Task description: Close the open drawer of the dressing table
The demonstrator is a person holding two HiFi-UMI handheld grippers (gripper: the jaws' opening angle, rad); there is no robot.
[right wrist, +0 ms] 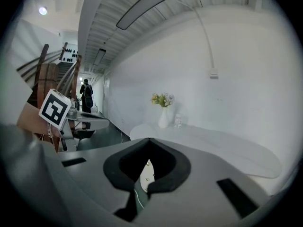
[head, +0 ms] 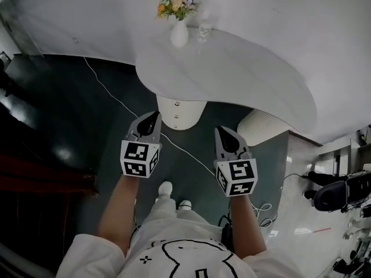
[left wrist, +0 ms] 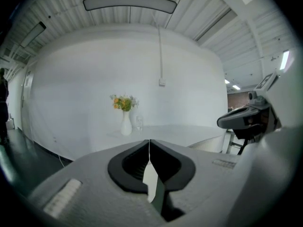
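Here, the person stands facing a white bench (head: 243, 68) with a curved top, set against a pale wall. Below the near edge of that top, a rounded white drawer front (head: 178, 113) with small knobs juts out past the edge. It lies straight ahead of the left gripper (head: 152, 116) and a little to the left of the right gripper (head: 222, 131).

Both grippers are held side by side above the dark floor (head: 69, 109), near the drawer front but apart from it, touching nothing. In the left gripper view the dark fingers (left wrist: 130, 162) are pressed together at their tips, with nothing gripped between them. The right gripper view shows its fingers (right wrist: 173, 167) clenched in the same way and empty. The knobbed drawer front is visible through the small gap below their tips.

At the back of the bench stands a white vase (head: 179, 35) of flowers (head: 177, 3), with a clear glass (head: 203, 32) just beside it. A ribbed white stool (head: 264, 126) sits partly under the bench on the right. A thin white cable (head: 116, 97) runs across the floor.
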